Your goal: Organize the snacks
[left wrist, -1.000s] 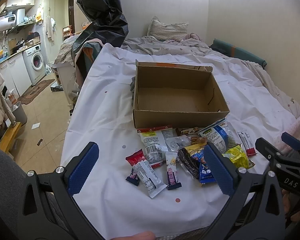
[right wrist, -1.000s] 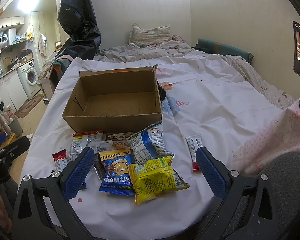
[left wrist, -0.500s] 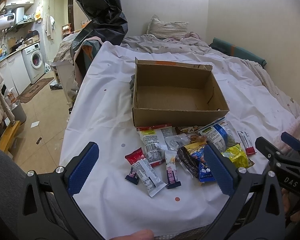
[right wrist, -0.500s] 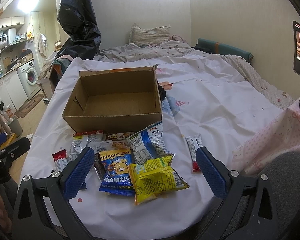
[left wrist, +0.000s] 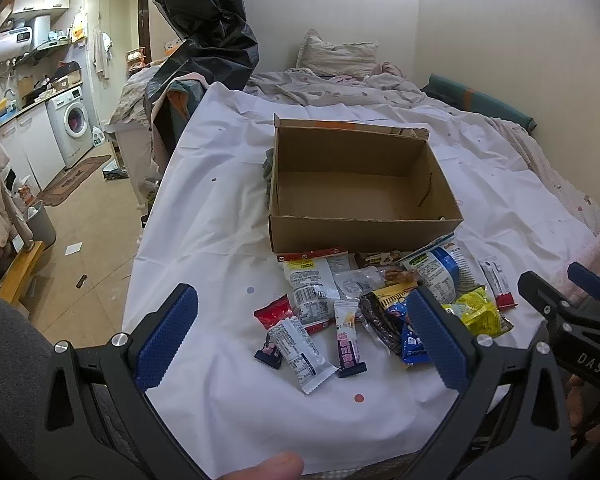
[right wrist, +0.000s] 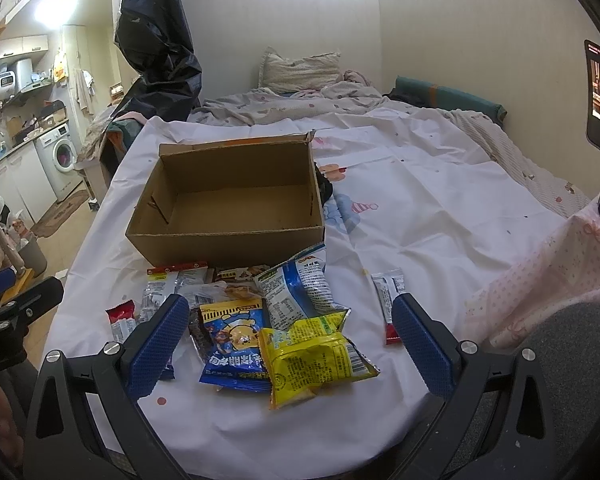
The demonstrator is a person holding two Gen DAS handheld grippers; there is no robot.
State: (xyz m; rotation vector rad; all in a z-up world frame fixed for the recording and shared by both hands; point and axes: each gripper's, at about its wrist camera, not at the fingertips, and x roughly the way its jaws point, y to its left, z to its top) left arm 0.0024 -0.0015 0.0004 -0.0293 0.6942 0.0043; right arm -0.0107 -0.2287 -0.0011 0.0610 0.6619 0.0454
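Between the spread fingers of the left gripper and right gripper, both empty, snack packets lie on the bed; beyond them sits the open cardboard box.

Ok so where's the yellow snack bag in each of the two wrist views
Left wrist: yellow snack bag at lower right, just beyond the right blue finger pad.
Right wrist: yellow snack bag at lower centre, nearest of the pile.
Shared landmark: the cardboard box behind the snacks.
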